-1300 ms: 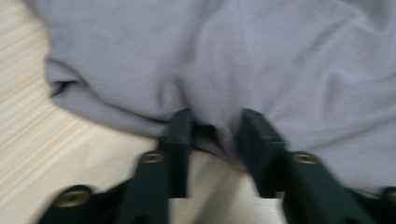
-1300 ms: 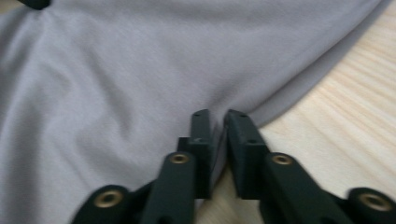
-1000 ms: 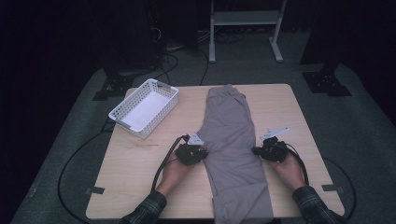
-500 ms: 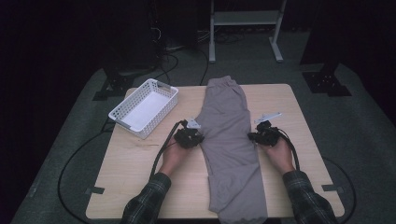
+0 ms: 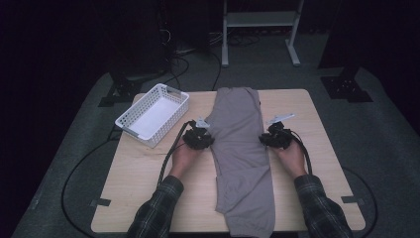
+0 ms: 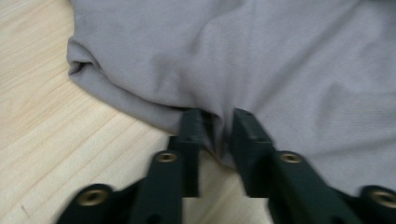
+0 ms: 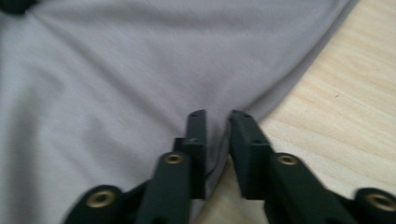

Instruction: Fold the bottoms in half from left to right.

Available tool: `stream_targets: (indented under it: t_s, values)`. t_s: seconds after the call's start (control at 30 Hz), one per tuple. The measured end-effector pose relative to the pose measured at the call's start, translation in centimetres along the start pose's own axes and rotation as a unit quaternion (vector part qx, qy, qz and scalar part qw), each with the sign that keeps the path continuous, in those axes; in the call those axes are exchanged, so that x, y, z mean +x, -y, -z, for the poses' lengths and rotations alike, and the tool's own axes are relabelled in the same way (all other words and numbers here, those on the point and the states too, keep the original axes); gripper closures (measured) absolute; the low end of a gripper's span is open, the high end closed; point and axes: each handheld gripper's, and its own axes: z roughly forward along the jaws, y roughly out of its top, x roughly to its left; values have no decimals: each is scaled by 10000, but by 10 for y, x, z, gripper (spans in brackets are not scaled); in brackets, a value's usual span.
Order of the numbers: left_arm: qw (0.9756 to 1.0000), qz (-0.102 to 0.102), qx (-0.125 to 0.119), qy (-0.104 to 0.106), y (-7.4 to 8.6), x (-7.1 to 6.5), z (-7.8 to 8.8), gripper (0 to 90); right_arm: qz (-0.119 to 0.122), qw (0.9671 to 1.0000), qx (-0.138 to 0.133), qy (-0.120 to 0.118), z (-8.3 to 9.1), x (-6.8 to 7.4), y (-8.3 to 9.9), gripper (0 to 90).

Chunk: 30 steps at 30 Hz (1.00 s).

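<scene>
Across the middle of the wooden surface (image 5: pixel 148 198) a grey garment (image 5: pixel 242 148) is laid lengthwise, folded into a long narrow strip, its far end near the far edge and its near end hanging at the person's edge. It is placed this way, by judgement, so that both long sides can be reached at once, one from each hand.

At the garment's left side the left claw (image 5: pixel 205 141) is held low against the fold, and at the right side the right claw (image 5: pixel 266 139) is held level with it, so the cloth is flanked evenly at about its middle. Such a matched hold suits drawing or smoothing the strip without twisting it.

In the left gripper view the left claw (image 6: pixel 217 126) is seen with its jaws having just been opening; a small pucker of the garment's (image 6: pixel 261 60) edge lies between them, yet a gap shows on either side and the pads are not pressed on it. In the right gripper view the right claw (image 7: pixel 217 126) stands likewise: its jaws have just been opening, the garment's (image 7: pixel 116 79) edge sits between them, and it is no longer pinched. The cloth is thus judged to be let go where it now lies.

A white basket (image 5: pixel 153 115) is set at the far left, well apart from the garment, presumably kept ready to receive it once folded.
</scene>
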Motion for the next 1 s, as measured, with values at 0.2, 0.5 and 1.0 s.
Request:
stream_targets:
  t_s: [0.2, 0.5, 1.0]
  values:
    - [9994, 4, -266, 222, 4, -17, 23, 503, 252, 9988, -196, -369, 32, 17, 0, 576]
    - [9977, -77, -360, 572, 24, -49, 52, 384, 871, 9897, -271, -1099, 69, 61, 18, 539]
    - [9976, -230, -80, 653, 62, -59, 75, 351, 1803, 9606, 148, -2108, 32, 136, 3, 562]
